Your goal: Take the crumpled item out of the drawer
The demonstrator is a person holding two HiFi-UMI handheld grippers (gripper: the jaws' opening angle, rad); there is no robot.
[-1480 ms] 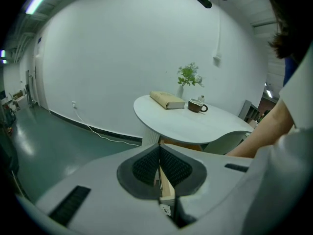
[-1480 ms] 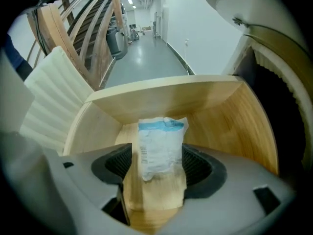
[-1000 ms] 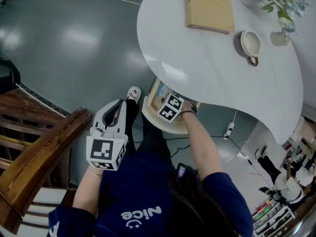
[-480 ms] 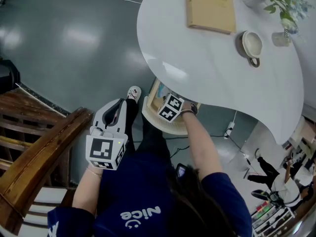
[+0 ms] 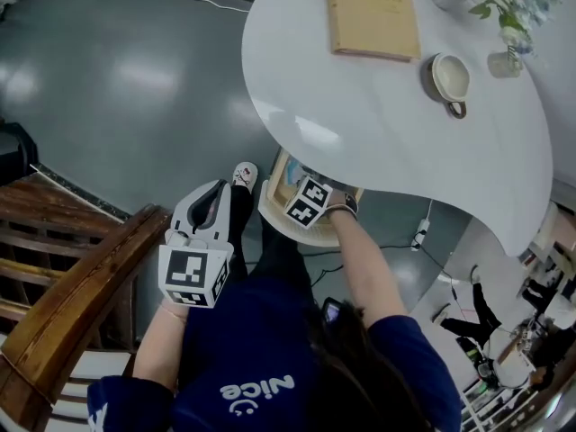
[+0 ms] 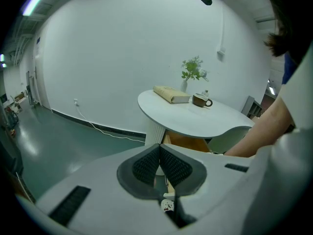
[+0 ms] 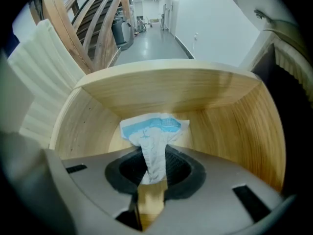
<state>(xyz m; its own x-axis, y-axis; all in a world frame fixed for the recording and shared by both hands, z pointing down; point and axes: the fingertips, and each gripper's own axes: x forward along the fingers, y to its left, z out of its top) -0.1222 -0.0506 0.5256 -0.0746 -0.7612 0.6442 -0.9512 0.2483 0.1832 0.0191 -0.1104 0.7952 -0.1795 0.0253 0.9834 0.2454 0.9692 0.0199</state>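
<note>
A crumpled white and blue wrapper (image 7: 154, 129) lies in the open wooden drawer (image 7: 166, 89) under the white table. My right gripper (image 7: 154, 163) points down into the drawer. Its jaws have just been closing, and the pads now pinch the lower end of the wrapper. In the head view only the marker cube of the right gripper (image 5: 309, 201) shows at the drawer (image 5: 284, 171), and its jaws are hidden. My left gripper (image 5: 209, 207) hangs over the person's lap, away from the drawer, and the left gripper (image 6: 159, 160) has its pads together with nothing between them.
The white table (image 5: 378, 124) carries a book (image 5: 372, 13), a cup (image 5: 449, 79) and a vase of green sprigs (image 5: 504, 7). A wooden stair rail (image 5: 81, 295) runs along the left. The person's shoe (image 5: 244, 174) rests on the grey floor beside the drawer.
Both grippers stay where they were. The head view has shifted slightly, so the table sits a little further left and higher in the picture.
</note>
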